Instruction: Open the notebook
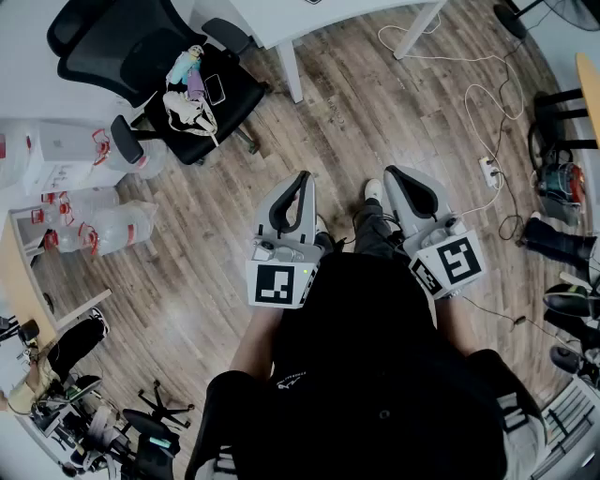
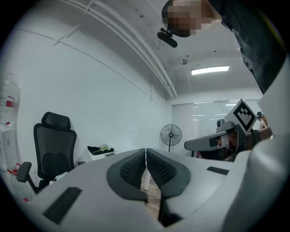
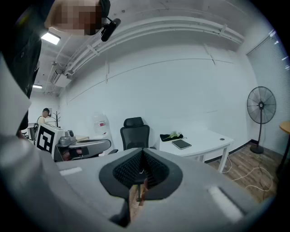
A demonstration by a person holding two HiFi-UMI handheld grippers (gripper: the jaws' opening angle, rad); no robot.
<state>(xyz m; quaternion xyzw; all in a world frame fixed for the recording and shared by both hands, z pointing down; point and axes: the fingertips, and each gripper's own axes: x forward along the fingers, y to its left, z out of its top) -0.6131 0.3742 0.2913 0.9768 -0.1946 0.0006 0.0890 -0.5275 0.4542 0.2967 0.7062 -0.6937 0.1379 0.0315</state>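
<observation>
A dark notebook (image 3: pixel 181 144) lies shut on a white table (image 3: pixel 204 140), far ahead in the right gripper view, next to a dark cloth with something green on it (image 3: pixel 171 135). The head view shows only the table's edge (image 1: pixel 309 23), not the notebook. I hold both grippers close to my body, above the wooden floor and well away from the table. My left gripper (image 1: pixel 302 178) (image 2: pixel 146 161) is shut, its ribbed pads (image 2: pixel 133 166) pressed together with nothing between them. My right gripper (image 1: pixel 396 174) (image 3: pixel 142 168) is also shut and holds nothing.
A black office chair (image 1: pixel 150 66) with a bag and a phone on it stands at the left of the table. Large water bottles (image 1: pixel 103 225) stand at the far left. Cables (image 1: pixel 483 103) and a power strip (image 1: pixel 488 171) lie on the floor at the right. A standing fan (image 3: pixel 261 106) is at the right.
</observation>
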